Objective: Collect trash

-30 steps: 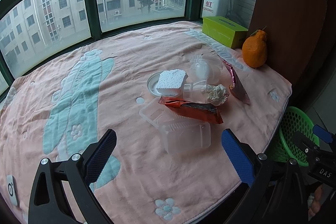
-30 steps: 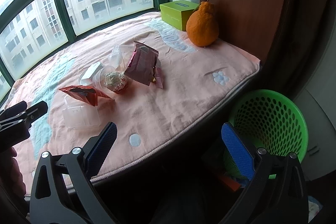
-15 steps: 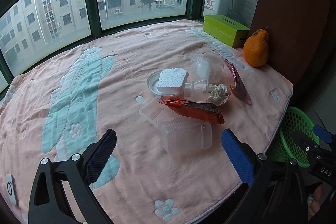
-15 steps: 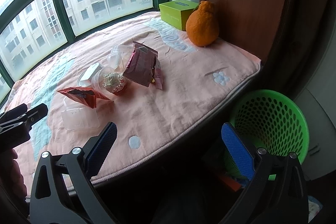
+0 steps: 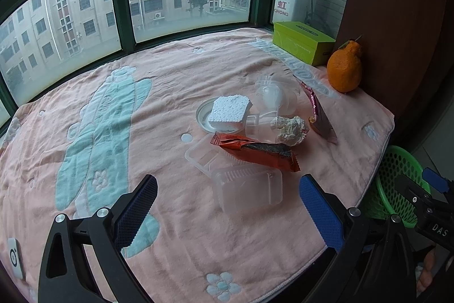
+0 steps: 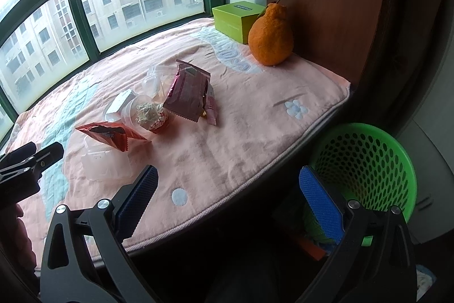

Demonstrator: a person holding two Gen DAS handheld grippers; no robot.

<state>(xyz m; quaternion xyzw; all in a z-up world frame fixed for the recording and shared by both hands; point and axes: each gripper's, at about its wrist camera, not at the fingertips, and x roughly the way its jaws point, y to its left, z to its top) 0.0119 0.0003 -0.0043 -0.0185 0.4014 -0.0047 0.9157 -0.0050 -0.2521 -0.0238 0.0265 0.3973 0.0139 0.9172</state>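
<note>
Two wrappers: orange wrapper (image 5: 255, 151) mid-frame, pink wrapper (image 6: 188, 91) just right of it
Clear tubs: one box (image 5: 249, 188), one cup with crumpled paper (image 5: 292, 127)
Foam block (image 5: 229, 111): one, on a lid
Green basket (image 6: 366, 163): one, lower right, off the bed
Left tongs (image 5: 229, 206): wide open, empty
Right tongs (image 6: 229, 203): wide open, empty
Change: pile barely shifted in frame

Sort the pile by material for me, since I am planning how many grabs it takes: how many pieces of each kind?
Snack wrappers: 2, orange wrapper, maroon wrapper
Clear plastic containers: 4
Foam block: 1
Round lid: 1
Crumpled paper: 1
Total: 9
</note>
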